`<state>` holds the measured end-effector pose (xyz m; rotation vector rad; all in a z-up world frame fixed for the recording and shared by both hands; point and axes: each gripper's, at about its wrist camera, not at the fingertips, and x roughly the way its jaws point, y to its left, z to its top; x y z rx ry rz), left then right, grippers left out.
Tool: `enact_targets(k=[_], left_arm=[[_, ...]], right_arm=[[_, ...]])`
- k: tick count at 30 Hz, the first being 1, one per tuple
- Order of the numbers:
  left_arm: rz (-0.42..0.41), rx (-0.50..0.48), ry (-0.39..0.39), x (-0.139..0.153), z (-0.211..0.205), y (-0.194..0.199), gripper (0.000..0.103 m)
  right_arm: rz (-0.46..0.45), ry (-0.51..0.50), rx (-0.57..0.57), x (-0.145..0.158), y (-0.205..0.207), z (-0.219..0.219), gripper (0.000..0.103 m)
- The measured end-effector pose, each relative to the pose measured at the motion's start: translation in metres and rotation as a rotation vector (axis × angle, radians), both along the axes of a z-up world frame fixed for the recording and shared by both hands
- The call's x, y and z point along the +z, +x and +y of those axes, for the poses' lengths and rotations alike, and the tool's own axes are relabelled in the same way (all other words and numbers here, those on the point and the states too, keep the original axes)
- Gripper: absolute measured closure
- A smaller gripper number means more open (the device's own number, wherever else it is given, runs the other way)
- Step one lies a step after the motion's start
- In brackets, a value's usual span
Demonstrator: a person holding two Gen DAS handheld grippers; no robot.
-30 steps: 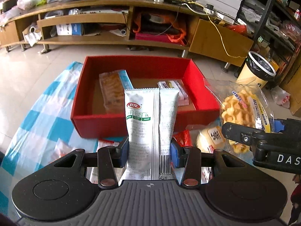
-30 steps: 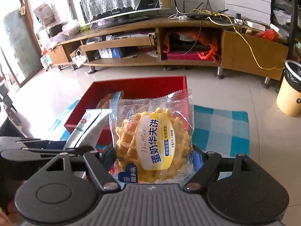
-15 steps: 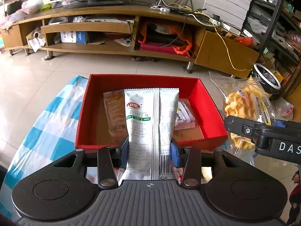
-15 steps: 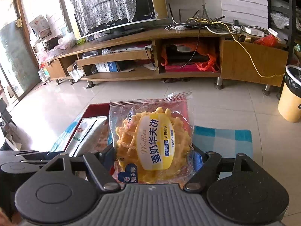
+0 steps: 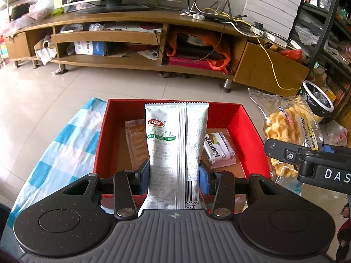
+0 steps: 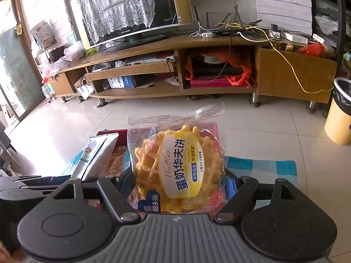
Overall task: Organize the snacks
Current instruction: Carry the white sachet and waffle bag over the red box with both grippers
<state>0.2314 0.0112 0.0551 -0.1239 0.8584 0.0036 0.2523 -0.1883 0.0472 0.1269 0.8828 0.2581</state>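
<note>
My left gripper (image 5: 175, 178) is shut on a silver-white snack pouch (image 5: 173, 144) and holds it upright over the near edge of the red box (image 5: 252, 131). In the box lie an orange snack packet (image 5: 135, 140) and a white Kaptons packet (image 5: 218, 150). My right gripper (image 6: 178, 185) is shut on a clear-bagged yellow waffle (image 6: 175, 166), held up just right of the box. The waffle bag also shows in the left wrist view (image 5: 289, 125), and the pouch shows in the right wrist view (image 6: 94, 155).
The box sits on a blue-and-white checked cloth (image 5: 63, 144) over a low table. A wooden TV stand (image 5: 153, 43) runs along the far wall. A yellow bin (image 6: 340, 111) stands on the tiled floor at right, beside a dark shelf rack (image 5: 324, 22).
Both grippers have risen and moved forward with their snacks. The left pouch is now over the box's near edge; loose snacks in front of the box have dropped out of view.
</note>
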Motion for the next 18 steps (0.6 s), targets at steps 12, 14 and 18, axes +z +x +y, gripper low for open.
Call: enact_targets(k=[12, 14, 18], left_arm=[[0.006, 0.018, 0.017, -0.004, 0.005, 0.014, 0.051], [0.008, 0.023, 0.021, -0.004, 0.005, 0.016, 0.051], [0.01, 0.033, 0.024, -0.005, 0.007, 0.02, 0.051]], right_arm=[[0.017, 0.0, -0.008, -0.008, 0.015, 0.005, 0.026], [0.023, -0.002, -0.011, -0.01, 0.017, 0.005, 0.026], [0.034, -0.008, -0.018, -0.014, 0.022, 0.004, 0.026]])
